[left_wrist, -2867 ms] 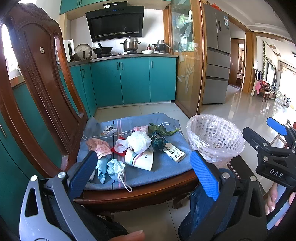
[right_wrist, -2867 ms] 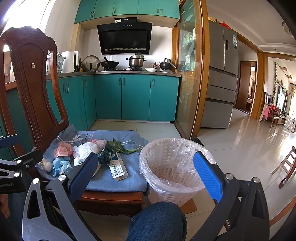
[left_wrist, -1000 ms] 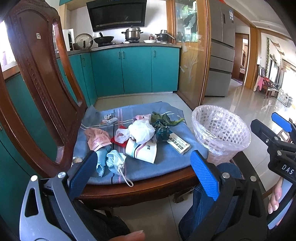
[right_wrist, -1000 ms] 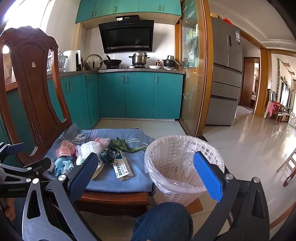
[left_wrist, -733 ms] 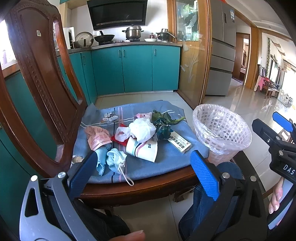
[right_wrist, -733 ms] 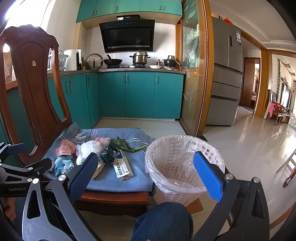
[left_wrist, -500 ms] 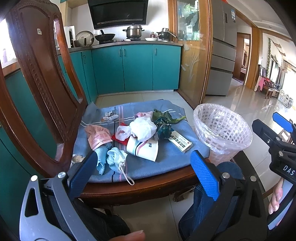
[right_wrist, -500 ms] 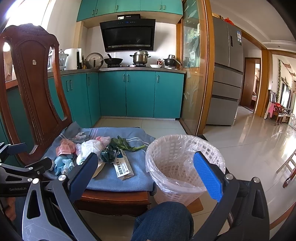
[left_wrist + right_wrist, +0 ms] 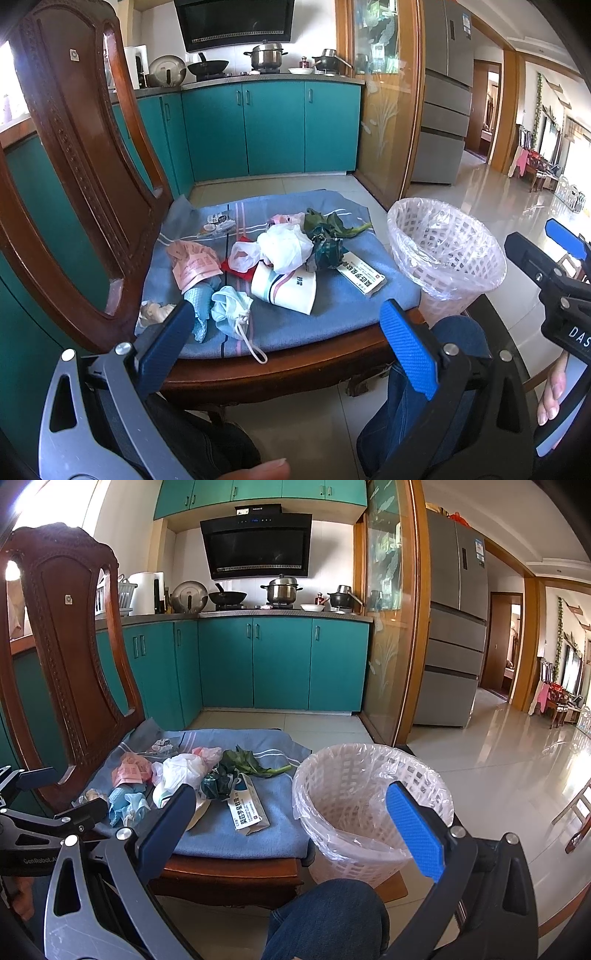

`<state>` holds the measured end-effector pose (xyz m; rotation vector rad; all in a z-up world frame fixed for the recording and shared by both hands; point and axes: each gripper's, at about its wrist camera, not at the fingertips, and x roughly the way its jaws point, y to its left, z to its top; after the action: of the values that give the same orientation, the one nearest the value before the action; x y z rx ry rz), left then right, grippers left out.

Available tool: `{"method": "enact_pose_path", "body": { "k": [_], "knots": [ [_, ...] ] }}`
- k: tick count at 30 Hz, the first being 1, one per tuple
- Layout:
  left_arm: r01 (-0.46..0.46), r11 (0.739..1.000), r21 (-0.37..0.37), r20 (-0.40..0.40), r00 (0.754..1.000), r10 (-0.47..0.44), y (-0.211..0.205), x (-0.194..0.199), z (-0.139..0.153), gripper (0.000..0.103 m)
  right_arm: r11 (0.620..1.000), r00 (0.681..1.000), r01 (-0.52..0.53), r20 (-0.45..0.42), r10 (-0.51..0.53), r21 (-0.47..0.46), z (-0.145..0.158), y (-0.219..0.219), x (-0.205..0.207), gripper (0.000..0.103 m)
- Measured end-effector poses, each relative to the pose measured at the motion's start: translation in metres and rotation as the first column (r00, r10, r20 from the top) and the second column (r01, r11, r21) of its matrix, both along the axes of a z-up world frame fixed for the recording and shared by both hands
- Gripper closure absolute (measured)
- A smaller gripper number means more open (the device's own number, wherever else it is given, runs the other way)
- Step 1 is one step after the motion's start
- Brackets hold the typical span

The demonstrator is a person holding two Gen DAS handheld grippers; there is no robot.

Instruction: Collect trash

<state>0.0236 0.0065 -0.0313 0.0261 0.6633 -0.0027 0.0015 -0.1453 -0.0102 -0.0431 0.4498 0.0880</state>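
Observation:
Trash lies on a blue cushion [image 9: 332,310] on a wooden chair: a white paper cup [image 9: 284,290], a white plastic bag [image 9: 284,245], a small medicine box [image 9: 362,277], green leaves [image 9: 325,225], a pink paper [image 9: 194,264] and blue face masks [image 9: 231,312]. A white lattice bin [image 9: 447,254] with a clear liner stands right of the chair. My left gripper [image 9: 288,339] is open, held short of the chair's front edge. My right gripper [image 9: 299,821] is open too, in front of the bin [image 9: 369,805] and the box [image 9: 247,806]. Neither holds anything.
The carved chair back [image 9: 74,147] rises at the left. Teal kitchen cabinets [image 9: 273,129] stand behind, with a grey fridge [image 9: 454,627] and a glass partition [image 9: 388,627] to the right. The person's knee in jeans [image 9: 332,915] is below. Shiny tiled floor [image 9: 498,768] spreads to the right.
Both grippers have edged slightly forward and lower toward the chair, so the cushion and bin look a little larger. Both stay open and empty; the trash has not moved.

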Motion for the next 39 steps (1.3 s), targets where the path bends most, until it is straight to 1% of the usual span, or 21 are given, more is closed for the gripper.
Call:
{"method": "enact_pose_path", "body": {
  "k": [9, 30, 36, 39],
  "knots": [
    [-0.005, 1.000, -0.002, -0.020, 1.000, 0.005, 0.002, 0.004, -0.007, 0.003, 1.000, 1.000, -0.006, -0.008, 0.006, 0.006, -0.002, 0.001, 0.001, 0.003],
    [-0.054, 0.998, -0.010, -0.104, 0.993, 0.053, 0.018, 0.018, -0.033, 0.003, 1.000, 0.997, -0.029, -0.069, 0.029, -0.008, -0.017, 0.010, 0.016, 0.003],
    [-0.072, 0.997, 0.002, -0.120, 0.990, 0.072, 0.022, 0.022, -0.042, 0.003, 0.999, 0.996, -0.045, -0.080, 0.045, -0.006, -0.020, 0.013, 0.020, 0.003],
    [-0.079, 0.997, 0.023, -0.114, 0.990, 0.081, 0.023, 0.023, -0.044, 0.003, 0.999, 0.995, -0.050, -0.091, 0.049, -0.003, -0.023, 0.015, 0.022, 0.003]
  ]
}}
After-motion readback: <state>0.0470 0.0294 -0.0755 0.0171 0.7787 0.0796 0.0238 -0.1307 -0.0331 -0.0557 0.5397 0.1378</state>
